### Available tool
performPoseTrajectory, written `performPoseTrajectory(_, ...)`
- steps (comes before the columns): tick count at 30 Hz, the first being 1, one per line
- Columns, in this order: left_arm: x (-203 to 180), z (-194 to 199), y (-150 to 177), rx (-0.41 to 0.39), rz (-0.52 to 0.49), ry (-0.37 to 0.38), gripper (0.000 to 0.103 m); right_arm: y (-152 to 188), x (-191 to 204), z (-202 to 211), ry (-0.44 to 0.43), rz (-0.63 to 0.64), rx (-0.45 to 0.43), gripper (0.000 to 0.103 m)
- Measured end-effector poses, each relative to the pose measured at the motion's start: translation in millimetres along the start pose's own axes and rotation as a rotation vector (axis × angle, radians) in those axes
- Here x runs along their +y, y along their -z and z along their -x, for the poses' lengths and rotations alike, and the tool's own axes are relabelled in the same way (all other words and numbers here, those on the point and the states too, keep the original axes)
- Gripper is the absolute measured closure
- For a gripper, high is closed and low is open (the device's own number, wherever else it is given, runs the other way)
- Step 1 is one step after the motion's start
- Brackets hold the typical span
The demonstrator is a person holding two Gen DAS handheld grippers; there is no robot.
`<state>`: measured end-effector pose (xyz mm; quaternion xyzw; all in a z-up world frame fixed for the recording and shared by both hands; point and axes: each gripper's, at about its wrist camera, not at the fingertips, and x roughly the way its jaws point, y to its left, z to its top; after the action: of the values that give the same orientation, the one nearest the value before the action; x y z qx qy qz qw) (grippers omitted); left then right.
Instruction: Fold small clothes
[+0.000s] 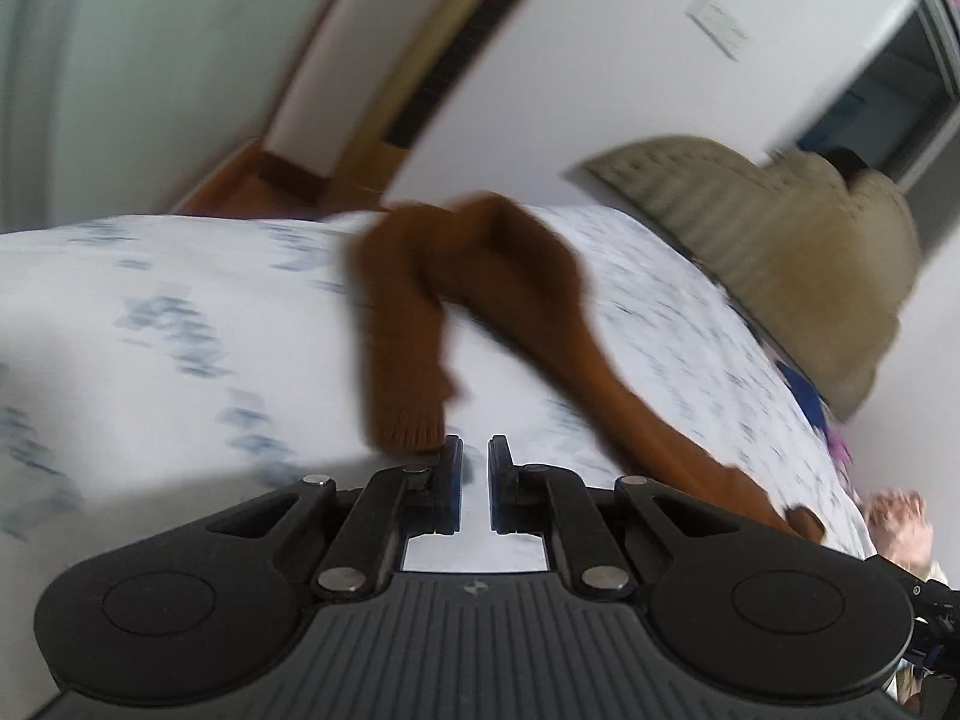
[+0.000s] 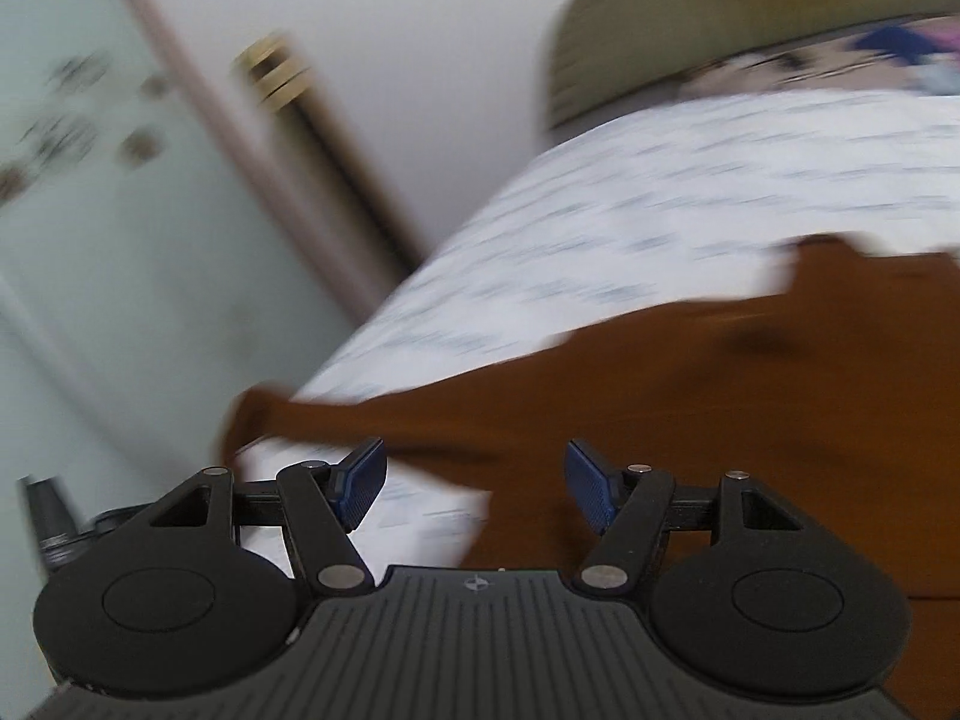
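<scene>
My left tongs (image 1: 475, 468) are drawn almost together, only a thin slit between the blue pads, and nothing sits in that slit; the white sheet shows through it. Just beyond the left finger (image 1: 451, 480) of that pair, the ribbed cuff of a brown knitted garment (image 1: 420, 312) touches the finger's outer tip, but it is not pinched. From that cuff the sleeve runs away from the tongs up to a bunched hump, and another stretch of the same brown cloth comes back down to the right of the tongs, passing beside the right linkage and ending near a blurred hand (image 1: 900, 516) at the far right edge. All of it lies on a bed (image 1: 180, 330) covered in white with blue-grey flecks. Farther off, up and to the right of the tongs, a beige ribbed pillow (image 1: 780, 252) rests against the wall. My right tongs (image 2: 475, 483) stand well apart, blue pads facing each other across a wide gap, holding nothing. Beyond them and to their right, the broad body of the brown garment spreads flat over the flecked sheet; under the left finger (image 2: 360, 480) the sheet is bare, with a brown edge curling past it farther left. Both views are smeared by motion, so finer folds cannot be told.
</scene>
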<state>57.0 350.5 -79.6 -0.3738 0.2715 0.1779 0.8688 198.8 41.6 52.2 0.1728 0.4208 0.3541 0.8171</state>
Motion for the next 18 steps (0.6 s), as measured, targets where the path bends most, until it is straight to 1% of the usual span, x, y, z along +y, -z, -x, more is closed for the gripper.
performPoseTrajectory(2,13,5,-10,-0.014,0.016,-0.006,0.095,0,33,-26,-0.044,0.057,0.057,0.037)
performPoseTrajectory(3,15,5,-15,-0.018,0.008,-0.012,0.095,1,48,-41,-0.048,0.092,0.074,0.037)
performPoseTrajectory(6,16,8,-26,-0.026,-0.005,-0.01,0.095,4,80,-82,-0.037,0.154,0.137,0.037)
performPoseTrajectory(8,16,16,-34,-0.055,-0.012,-0.011,0.095,11,94,-102,-0.032,0.17,0.166,0.037)
performPoseTrajectory(10,21,30,-42,-0.083,-0.025,0.002,0.095,21,114,-115,-0.02,0.222,0.181,0.036)
performPoseTrajectory(11,24,37,-46,-0.108,-0.036,0.002,0.095,25,124,-123,-0.031,0.237,0.192,0.036)
performPoseTrajectory(13,29,43,-54,-0.15,-0.064,-0.06,0.095,28,142,-137,-0.076,0.249,0.215,0.036)
performPoseTrajectory(14,30,44,-57,-0.152,-0.071,-0.086,0.095,30,153,-146,-0.085,0.264,0.225,0.036)
performPoseTrajectory(15,34,44,-60,-0.139,-0.074,-0.095,0.095,31,163,-154,-0.094,0.277,0.234,0.036)
performPoseTrajectory(16,37,43,-62,-0.116,-0.08,-0.09,0.095,31,171,-163,-0.105,0.278,0.248,0.036)
performPoseTrajectory(18,42,44,-60,-0.081,-0.096,-0.038,0.095,31,185,-180,-0.122,0.259,0.267,0.037)
